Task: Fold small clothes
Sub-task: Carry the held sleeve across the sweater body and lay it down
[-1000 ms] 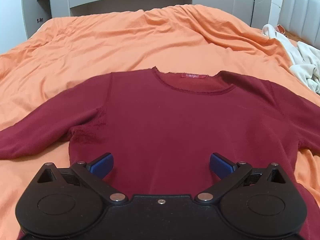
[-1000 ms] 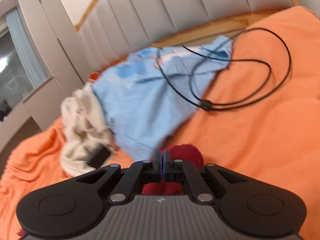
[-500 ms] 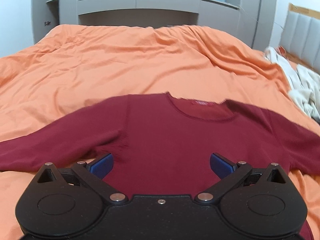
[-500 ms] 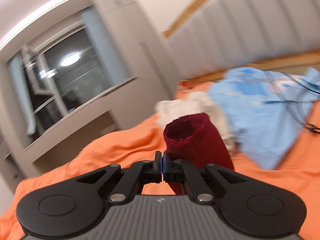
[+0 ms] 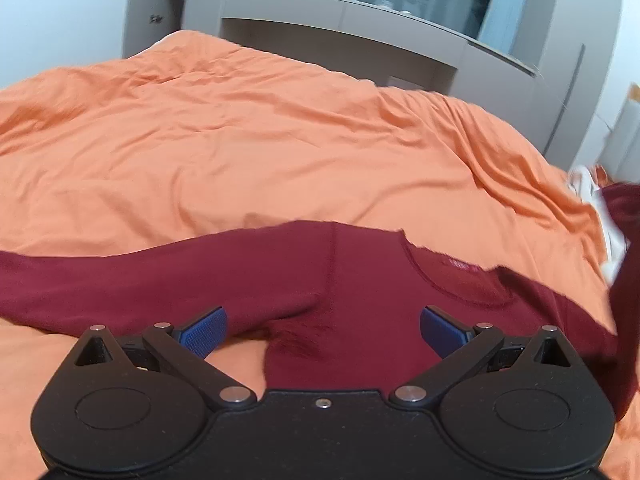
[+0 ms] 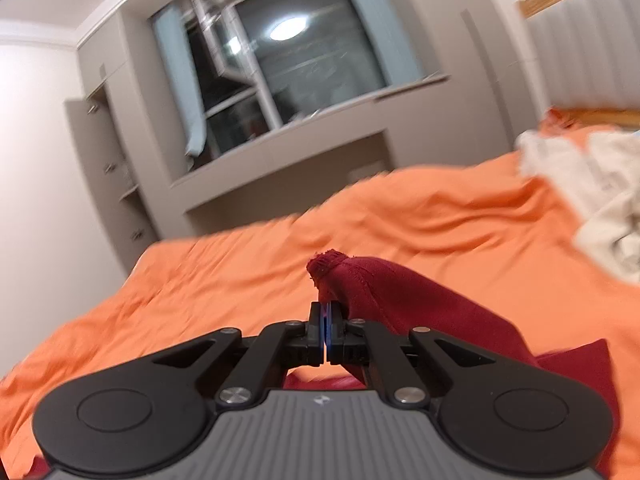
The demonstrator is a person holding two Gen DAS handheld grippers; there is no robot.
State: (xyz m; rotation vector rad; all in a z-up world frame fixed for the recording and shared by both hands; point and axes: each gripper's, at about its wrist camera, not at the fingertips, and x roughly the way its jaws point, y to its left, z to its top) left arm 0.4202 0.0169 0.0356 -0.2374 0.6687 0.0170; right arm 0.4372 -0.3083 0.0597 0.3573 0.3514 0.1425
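A dark red long-sleeved top [image 5: 360,280] lies flat on the orange bedspread [image 5: 260,140], neck away from me. My left gripper [image 5: 322,330] is open and empty, hovering above its left armpit. My right gripper [image 6: 325,314] is shut on the cuff of the top's right sleeve [image 6: 400,296] and holds it lifted off the bed. That lifted sleeve shows blurred at the right edge of the left wrist view [image 5: 624,280].
A heap of cream clothes [image 6: 592,200] lies at the right on the bed. Grey built-in cabinets and a window [image 6: 288,64] stand behind the bed's far edge. A padded headboard [image 6: 580,44] is at the far right.
My right gripper has lifted the sleeve cuff and swung left, from facing the headboard and blue garment to facing the window. My left gripper has drifted left over the top, still open.
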